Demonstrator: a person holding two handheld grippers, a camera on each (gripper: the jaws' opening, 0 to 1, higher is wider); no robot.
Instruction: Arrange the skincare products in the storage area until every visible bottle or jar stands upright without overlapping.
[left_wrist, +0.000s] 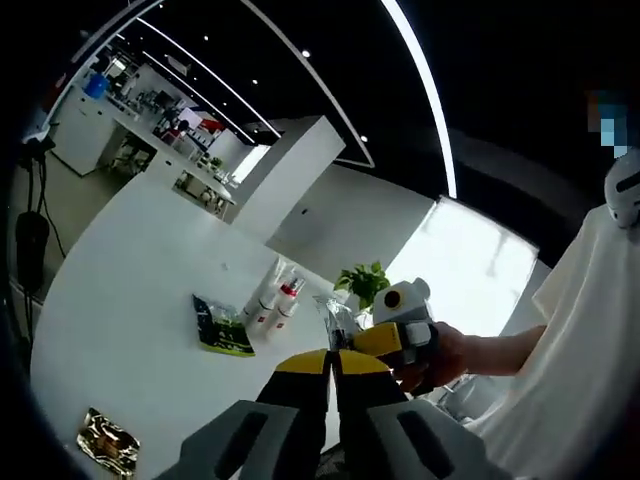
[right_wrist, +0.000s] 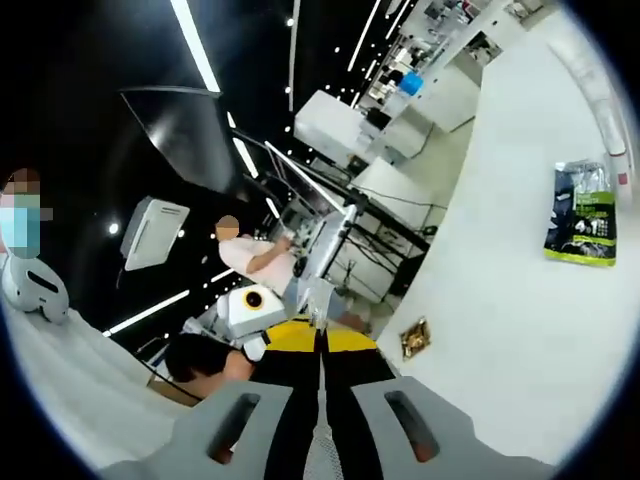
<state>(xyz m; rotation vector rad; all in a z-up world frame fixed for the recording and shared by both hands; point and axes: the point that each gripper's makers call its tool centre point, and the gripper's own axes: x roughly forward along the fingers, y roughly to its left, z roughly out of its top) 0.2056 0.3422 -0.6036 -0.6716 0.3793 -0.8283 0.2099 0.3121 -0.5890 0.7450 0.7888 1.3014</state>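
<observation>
Task looks barely started. Left hand-held gripper has jaws pressed together, gripping nothing, raised above the white tabletop. Right hand-held gripper likewise closed and empty. Skincare bottles, white with red caps, sit clustered at frame centre of the left gripper view, seemingly lying overlapped, not upright. Green packet just left of them; gold foil packet lower left. All standing-up remains.
</observation>
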